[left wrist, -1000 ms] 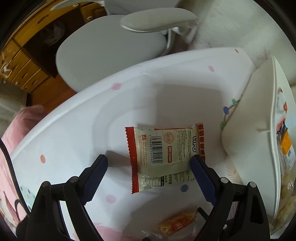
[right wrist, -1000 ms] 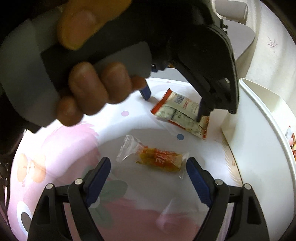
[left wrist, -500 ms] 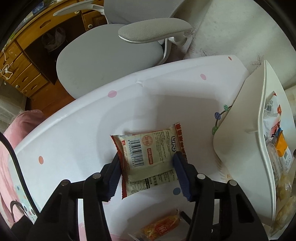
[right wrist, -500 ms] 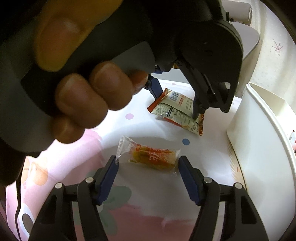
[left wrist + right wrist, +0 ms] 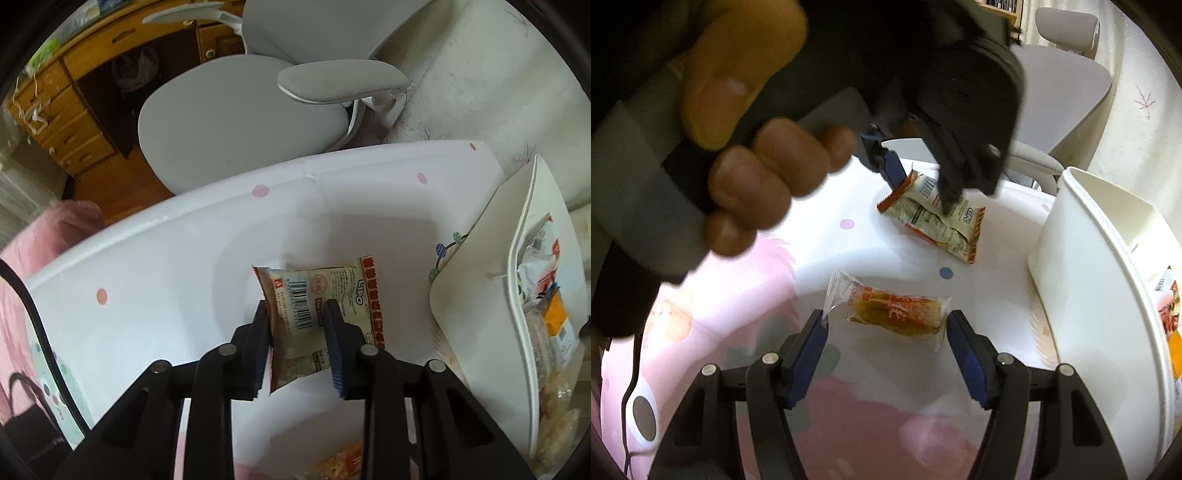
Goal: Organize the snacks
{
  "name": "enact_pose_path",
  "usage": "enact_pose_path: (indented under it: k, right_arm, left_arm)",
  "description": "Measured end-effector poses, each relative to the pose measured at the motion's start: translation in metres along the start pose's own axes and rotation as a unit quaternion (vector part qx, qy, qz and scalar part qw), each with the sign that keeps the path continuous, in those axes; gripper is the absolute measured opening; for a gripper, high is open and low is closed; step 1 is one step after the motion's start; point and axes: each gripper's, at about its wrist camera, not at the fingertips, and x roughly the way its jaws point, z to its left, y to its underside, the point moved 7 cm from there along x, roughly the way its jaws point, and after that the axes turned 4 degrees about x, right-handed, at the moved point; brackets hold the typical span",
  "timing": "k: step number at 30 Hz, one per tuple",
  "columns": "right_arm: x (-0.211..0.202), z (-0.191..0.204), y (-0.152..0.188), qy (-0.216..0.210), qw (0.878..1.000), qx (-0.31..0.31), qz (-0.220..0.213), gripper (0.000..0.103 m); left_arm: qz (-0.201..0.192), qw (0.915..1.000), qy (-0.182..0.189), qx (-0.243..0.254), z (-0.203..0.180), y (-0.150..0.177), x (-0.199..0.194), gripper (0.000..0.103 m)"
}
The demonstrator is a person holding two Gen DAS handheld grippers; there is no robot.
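A cream packet with red ends (image 5: pixel 343 284) lies on the white dotted tablecloth. My left gripper (image 5: pixel 295 306) points steeply down on it, jaws closing; both pads press its near part and the wrapper buckles between them. In the right wrist view the same left gripper (image 5: pixel 923 194) pinches that packet (image 5: pixel 945 229). A clear packet with an orange snack (image 5: pixel 897 310) lies flat between the fingers of my right gripper (image 5: pixel 884 317). Its wrapper ends reach the pads but are not squeezed.
A white divided bin (image 5: pixel 480 295) stands at the right with several snacks inside; it also shows as the white bin (image 5: pixel 1089 240). A grey office chair (image 5: pixel 240 118) and a wooden desk lie beyond the table's far edge. A hand (image 5: pixel 757 184) grips the left tool.
The left jaws have come together from wide apart onto the cream packet, which now buckles. The right jaws have narrowed around the clear packet.
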Motion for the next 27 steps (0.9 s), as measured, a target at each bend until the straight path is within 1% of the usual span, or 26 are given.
enact_pose_path:
  k: [2,5,8,11,12,13,14,15,16,17,19,20,21,22,23,24,25,26,27]
  right_arm:
    - [-0.005,-0.003,0.003,0.0,1.0,0.0,0.003,0.066]
    - [-0.019,-0.007,0.015,0.002,1.0,0.0,0.004,0.066]
    - [-0.029,-0.01,0.019,0.003,1.0,0.003,0.009,0.066]
    - [-0.039,-0.014,0.024,0.005,1.0,0.01,0.013,0.066]
    - [-0.041,-0.013,0.026,0.005,1.0,0.012,0.014,0.066]
    - [-0.041,-0.02,0.023,0.007,1.0,0.016,0.015,0.066]
    - [-0.048,-0.012,0.032,0.007,1.0,0.019,0.015,0.066]
    - [-0.05,-0.013,0.032,0.008,1.0,0.022,0.017,0.066]
    - [-0.051,-0.015,0.02,0.01,0.999,0.025,0.018,0.066]
    - [-0.051,-0.018,0.022,0.012,0.999,0.028,0.018,0.066]
    - [-0.054,-0.016,0.02,0.016,0.999,0.032,0.021,0.066]
    - [-0.055,-0.017,0.021,0.017,0.999,0.034,0.022,0.066]
    - [-0.056,-0.021,0.023,0.018,0.999,0.038,0.023,0.066]
    - [-0.051,-0.016,0.023,0.019,0.999,0.039,0.024,0.066]
    - [-0.051,-0.018,0.025,0.021,0.999,0.042,0.025,0.066]
    - [-0.05,-0.018,0.026,0.022,0.998,0.044,0.026,0.066]
    - [-0.051,-0.02,0.027,0.023,0.998,0.047,0.028,0.066]
    - [-0.054,-0.023,0.029,0.023,0.998,0.049,0.029,0.066]
    - [-0.055,-0.024,0.03,0.023,0.998,0.051,0.031,0.066]
  left_arm:
    - [0.001,1.0,0.006,-0.007,0.003,0.003,-0.004,0.021]
    - [0.004,0.9999,0.003,-0.013,0.007,0.009,-0.008,0.016]
    - [0.019,0.9996,0.008,-0.019,0.011,0.024,-0.012,0.011]
    - [0.036,0.9991,0.014,-0.017,0.011,0.039,-0.014,0.01]
    - [0.04,0.9991,0.014,-0.009,0.011,0.045,-0.015,0.01]
    - [0.04,0.9991,0.011,-0.003,0.011,0.047,-0.015,0.01]
    - [0.037,0.9993,0.003,0.006,0.011,0.049,-0.016,0.01]
    - [0.032,0.9993,-0.002,0.019,0.01,0.05,-0.018,0.01]
    - [0.028,0.9992,-0.004,0.029,0.009,0.049,-0.02,0.013]
    - [0.024,0.9989,-0.004,0.041,0.007,0.048,-0.021,0.018]
    - [0.012,0.9976,0.001,0.068,0.002,0.045,-0.024,0.023]
    - [0.003,0.9963,0.004,0.086,-0.001,0.043,-0.026,0.029]
    - [-0.004,0.9948,0.005,0.101,-0.004,0.041,-0.027,0.031]
    - [-0.013,0.9928,0.007,0.119,-0.007,0.038,-0.028,0.036]
    - [-0.018,0.9914,0.008,0.129,-0.009,0.036,-0.028,0.046]
    - [-0.025,0.9888,0.01,0.147,-0.013,0.033,-0.028,0.052]
    - [-0.031,0.9865,0.01,0.161,-0.016,0.032,-0.028,0.061]
    - [-0.038,0.9829,0.01,0.18,-0.021,0.03,-0.028,0.065]
    - [-0.043,0.9791,0.009,0.198,-0.025,0.03,-0.028,0.066]
